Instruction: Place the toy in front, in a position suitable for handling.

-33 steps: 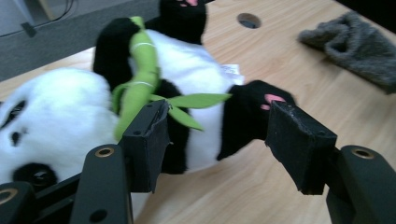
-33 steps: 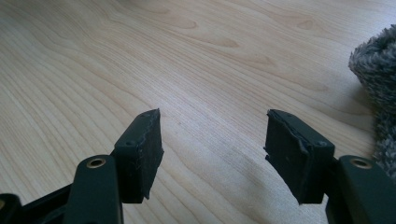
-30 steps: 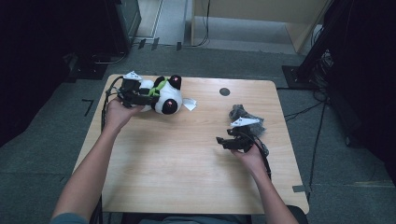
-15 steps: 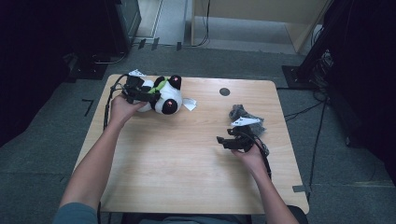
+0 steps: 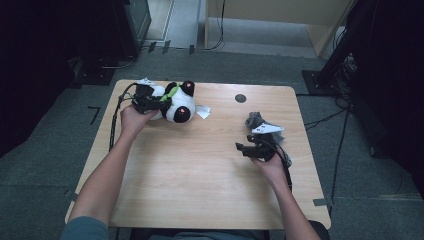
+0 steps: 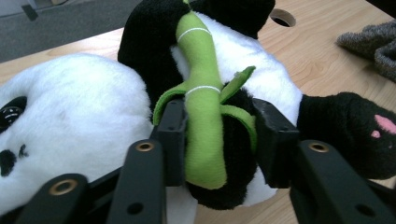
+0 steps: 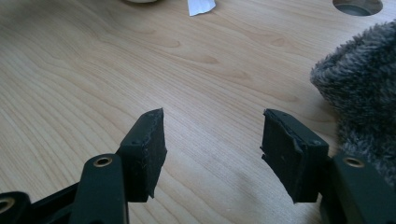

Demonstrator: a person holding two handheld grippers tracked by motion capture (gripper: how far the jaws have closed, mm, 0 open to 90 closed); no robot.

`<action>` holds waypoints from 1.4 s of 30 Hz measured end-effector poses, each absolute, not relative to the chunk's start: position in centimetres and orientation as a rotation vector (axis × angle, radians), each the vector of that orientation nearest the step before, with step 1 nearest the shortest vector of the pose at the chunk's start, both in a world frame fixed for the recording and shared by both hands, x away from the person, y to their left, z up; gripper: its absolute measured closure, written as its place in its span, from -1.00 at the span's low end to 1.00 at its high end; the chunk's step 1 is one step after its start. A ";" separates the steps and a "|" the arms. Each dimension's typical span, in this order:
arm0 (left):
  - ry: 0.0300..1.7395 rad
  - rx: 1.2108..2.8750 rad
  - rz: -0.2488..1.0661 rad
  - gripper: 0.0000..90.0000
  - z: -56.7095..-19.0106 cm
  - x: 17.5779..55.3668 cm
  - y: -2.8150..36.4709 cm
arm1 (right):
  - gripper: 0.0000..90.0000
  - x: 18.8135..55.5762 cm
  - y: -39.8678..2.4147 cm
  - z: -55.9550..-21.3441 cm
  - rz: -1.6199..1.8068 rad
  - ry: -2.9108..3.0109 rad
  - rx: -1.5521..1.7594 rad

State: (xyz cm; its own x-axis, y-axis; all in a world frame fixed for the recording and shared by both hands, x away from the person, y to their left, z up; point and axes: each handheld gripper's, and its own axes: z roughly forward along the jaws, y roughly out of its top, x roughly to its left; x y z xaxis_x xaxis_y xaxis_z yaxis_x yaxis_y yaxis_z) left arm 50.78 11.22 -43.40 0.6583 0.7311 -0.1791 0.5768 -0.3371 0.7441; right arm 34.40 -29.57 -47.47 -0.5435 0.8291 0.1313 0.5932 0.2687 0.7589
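A black-and-white panda plush [image 5: 179, 106] lies at the table's far left, hugging a green bamboo stalk [image 6: 203, 116]. My left gripper [image 5: 161, 103] comes at it from the left. Its jaws have just been closing, and the pads [image 6: 173, 135] now squeeze the bamboo and the black arm behind it, so the gripper [image 6: 217, 135] is shut on the panda [image 6: 70, 107]. My right gripper [image 5: 241, 148] rests low over the wood at the right, open [image 7: 212, 144] with bare table between its fingers.
A grey fuzzy cloth [image 5: 256, 120] lies just beyond the right gripper, at its right side [image 7: 364, 93]. A white tag [image 5: 202, 111] sticks out beside the panda. A round hole [image 5: 240, 98] sits near the far edge of the wooden table [image 5: 200, 180].
The left gripper has sunk a little onto the panda and its jaws have closed on the toy. The right hand and gripper have kept still.
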 end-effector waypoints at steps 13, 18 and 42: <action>1.055 2.025 0.268 0.56 -42.1 50.1 10.7 | -0.10 34.6 -30.4 -47.2 1.143 2.240 1.334; 1.062 1.997 0.230 0.56 -41.0 49.4 10.7 | -0.10 34.7 -30.5 -47.2 1.139 2.235 1.332; 0.970 2.016 0.170 0.55 -38.1 42.7 5.9 | -0.09 35.0 -32.8 -46.3 1.152 2.145 1.377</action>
State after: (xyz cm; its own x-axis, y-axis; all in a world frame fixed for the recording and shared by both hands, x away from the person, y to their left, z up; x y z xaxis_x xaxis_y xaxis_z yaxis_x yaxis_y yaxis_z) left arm 42.75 5.93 -38.08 0.6874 0.6897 -0.2276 0.5714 -0.3201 0.7557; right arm 35.03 -32.77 -46.26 -0.4706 0.8720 0.1347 0.5940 0.2003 0.7791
